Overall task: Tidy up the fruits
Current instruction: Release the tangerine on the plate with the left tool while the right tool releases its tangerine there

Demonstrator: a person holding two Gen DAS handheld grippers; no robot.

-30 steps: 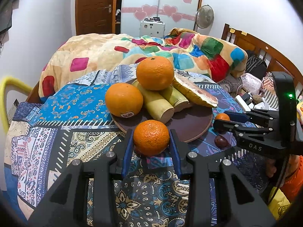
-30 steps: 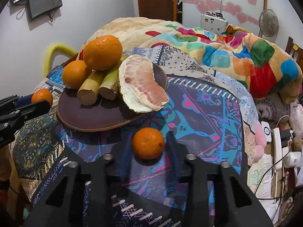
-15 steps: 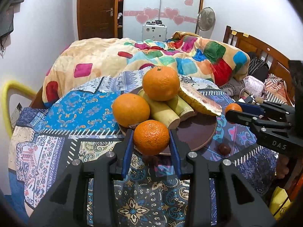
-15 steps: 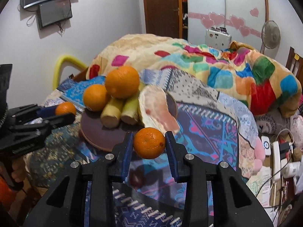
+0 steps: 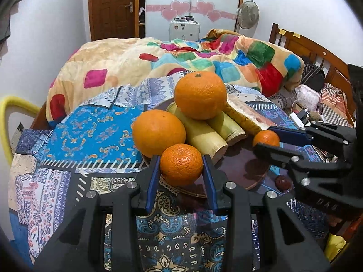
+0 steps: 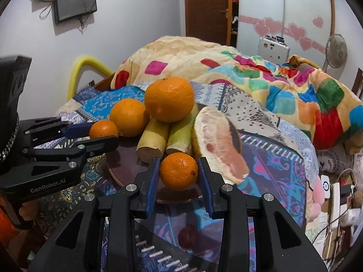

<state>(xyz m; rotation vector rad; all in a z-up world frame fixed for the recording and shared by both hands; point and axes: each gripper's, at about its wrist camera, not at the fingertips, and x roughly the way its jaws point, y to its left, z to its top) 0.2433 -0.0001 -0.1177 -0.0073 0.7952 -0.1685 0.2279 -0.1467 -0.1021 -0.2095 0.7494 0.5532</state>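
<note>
My left gripper [image 5: 181,176] is shut on a small mandarin [image 5: 181,164] and holds it over the near rim of a dark round plate [image 5: 245,170]. My right gripper [image 6: 179,176] is shut on another small mandarin [image 6: 179,171] above the plate's [image 6: 127,170] front edge; it also shows in the left wrist view [image 5: 266,137]. On the plate lie two large oranges [image 5: 158,133] [image 5: 200,95], two pale sugarcane pieces [image 5: 204,136] and a peeled pomelo segment [image 6: 217,145]. The top orange rests on the cane.
The plate sits on a patterned cloth over a table [image 5: 90,131]. A small dark red fruit [image 5: 283,182] lies on the cloth by the plate. A bed with a colourful blanket [image 5: 204,56] is behind. A yellow chair back [image 5: 13,113] stands at left.
Both grippers have lifted their mandarins off the cloth and carried them inward over the plate. The right gripper closed on its mandarin during the lift.
</note>
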